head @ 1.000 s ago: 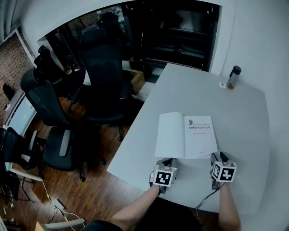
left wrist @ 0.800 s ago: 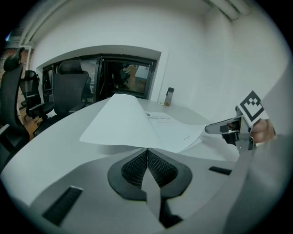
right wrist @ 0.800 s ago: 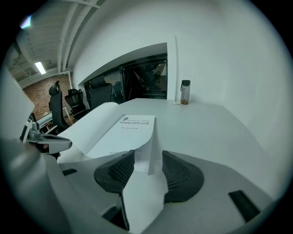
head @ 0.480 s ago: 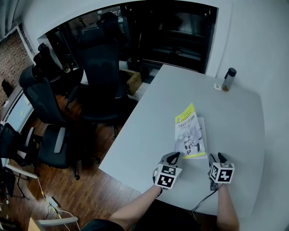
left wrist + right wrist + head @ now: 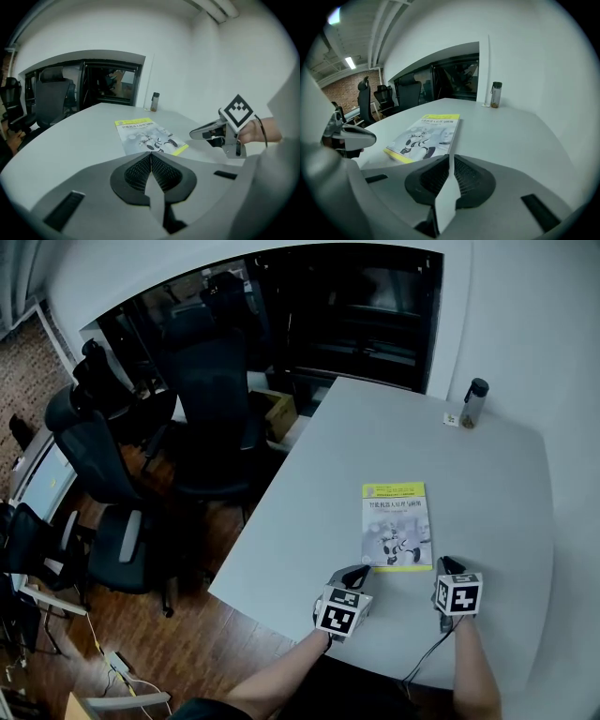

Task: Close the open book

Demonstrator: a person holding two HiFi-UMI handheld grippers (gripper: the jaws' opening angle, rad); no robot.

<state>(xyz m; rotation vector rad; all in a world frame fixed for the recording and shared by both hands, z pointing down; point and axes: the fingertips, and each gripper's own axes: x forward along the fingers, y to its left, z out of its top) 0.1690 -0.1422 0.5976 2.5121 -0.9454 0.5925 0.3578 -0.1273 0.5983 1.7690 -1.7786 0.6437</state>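
While closed, the book [image 5: 397,526] lies between left tool [image 5: 356,575] and right tool [image 5: 444,565].

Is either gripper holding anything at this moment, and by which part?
Nothing is held. The left gripper is shut and empty; the right gripper, whose fingers have just been closing, has nothing between them. The closed book lies flat on the table.

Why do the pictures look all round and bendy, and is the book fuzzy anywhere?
Head view: the wide lens bends the table edges, but the book is sharp under even light. Left gripper view: black rounded corners, and the book looks a bit soft. Right gripper view: same round frame, with a ceiling lamp shining bright at the left and the bottle small but clear.
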